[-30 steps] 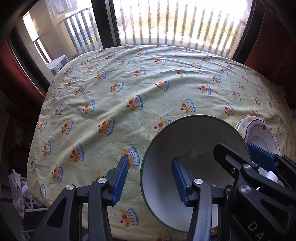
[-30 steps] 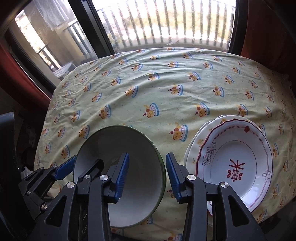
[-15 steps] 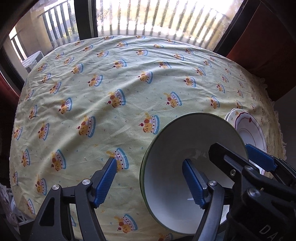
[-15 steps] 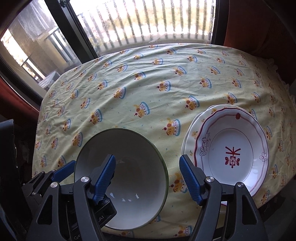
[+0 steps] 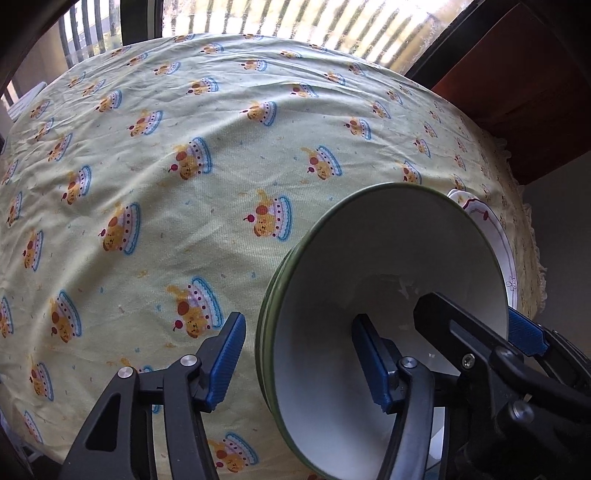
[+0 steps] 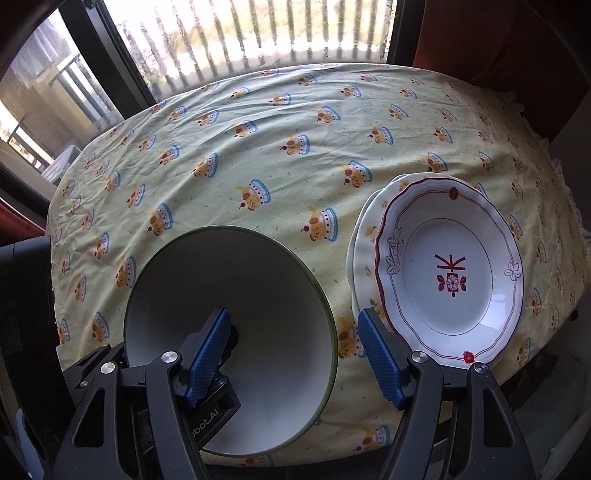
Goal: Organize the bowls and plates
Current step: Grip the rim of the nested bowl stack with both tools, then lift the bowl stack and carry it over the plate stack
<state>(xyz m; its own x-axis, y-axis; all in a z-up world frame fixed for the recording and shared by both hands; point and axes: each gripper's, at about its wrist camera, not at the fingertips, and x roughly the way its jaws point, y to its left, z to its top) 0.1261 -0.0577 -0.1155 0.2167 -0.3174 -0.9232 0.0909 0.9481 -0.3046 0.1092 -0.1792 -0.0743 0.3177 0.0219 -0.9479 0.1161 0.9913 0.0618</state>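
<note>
A white bowl (image 5: 369, 258) (image 6: 236, 295) with a green rim sits on the tablecloth near the table's front edge. Its rim looks doubled on the left side. My left gripper (image 5: 299, 362) straddles the bowl's left rim, one pad outside and one inside. Its jaws are closing, but the pads do not touch the rim. My right gripper (image 6: 295, 360) (image 5: 476, 317) straddles the bowl's right rim, open, with its pads clear of the wall. To the right lies a stack of two plates: a red-patterned plate (image 6: 450, 273) (image 5: 491, 225) on a cream plate (image 6: 364, 236).
A yellow tablecloth (image 5: 184, 221) (image 6: 258, 147) printed with cakes covers the table. A window with balcony railings (image 6: 258, 33) runs behind the far edge. Dark red furniture (image 5: 517, 74) stands at the back right. The table's right edge falls away just past the plates.
The right gripper's jaws have spread wide off the bowl's right rim. The left jaws widened, then narrowed again. Both views have tipped down and closer to the table.
</note>
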